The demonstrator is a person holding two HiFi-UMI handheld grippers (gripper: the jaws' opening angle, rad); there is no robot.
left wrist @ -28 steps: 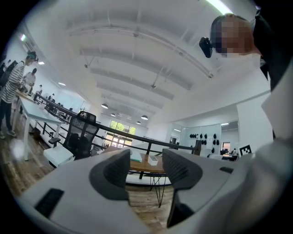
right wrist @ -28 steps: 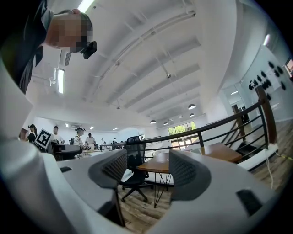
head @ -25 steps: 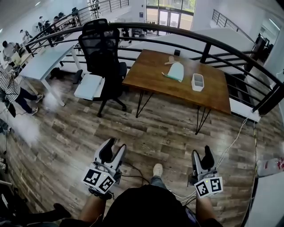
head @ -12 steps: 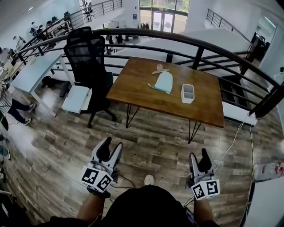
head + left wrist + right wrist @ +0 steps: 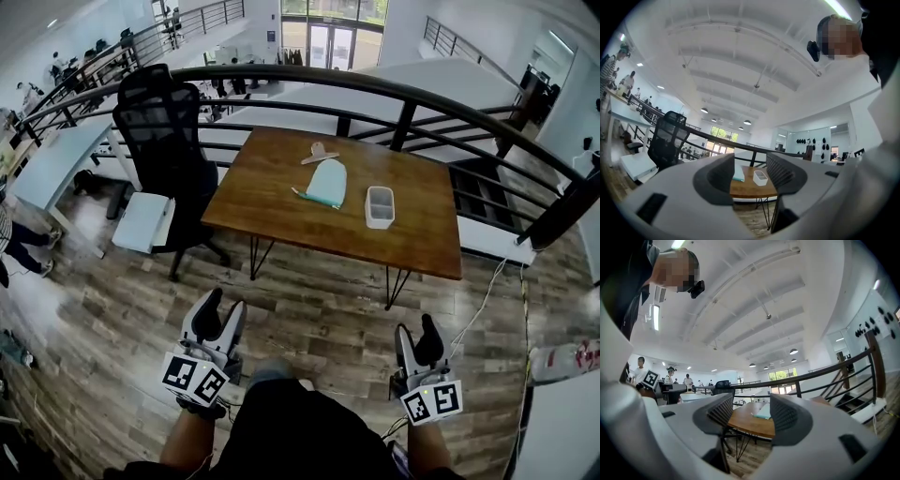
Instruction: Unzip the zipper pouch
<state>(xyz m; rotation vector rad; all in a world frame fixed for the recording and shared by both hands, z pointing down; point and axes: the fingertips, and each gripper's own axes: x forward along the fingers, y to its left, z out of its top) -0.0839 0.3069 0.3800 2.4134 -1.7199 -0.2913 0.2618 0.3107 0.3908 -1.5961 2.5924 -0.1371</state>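
Looking down in the head view, the left claw (image 5: 221, 314) and right claw (image 5: 418, 337) hang level over the wooden floor, well short of the counter (image 5: 281, 202). The zipper pouch (image 5: 328, 182) lies flat on it far ahead of both, with a white tray (image 5: 379, 206) just beside it on the right claw's side. In the left gripper view, that claw's jaws stand apart with nothing between them. In the right gripper view, the jaws have just been closing a little yet stand apart and empty, the pouch far beyond the gap. I judge nothing done so far: approach, hold and zipper pull all remain.
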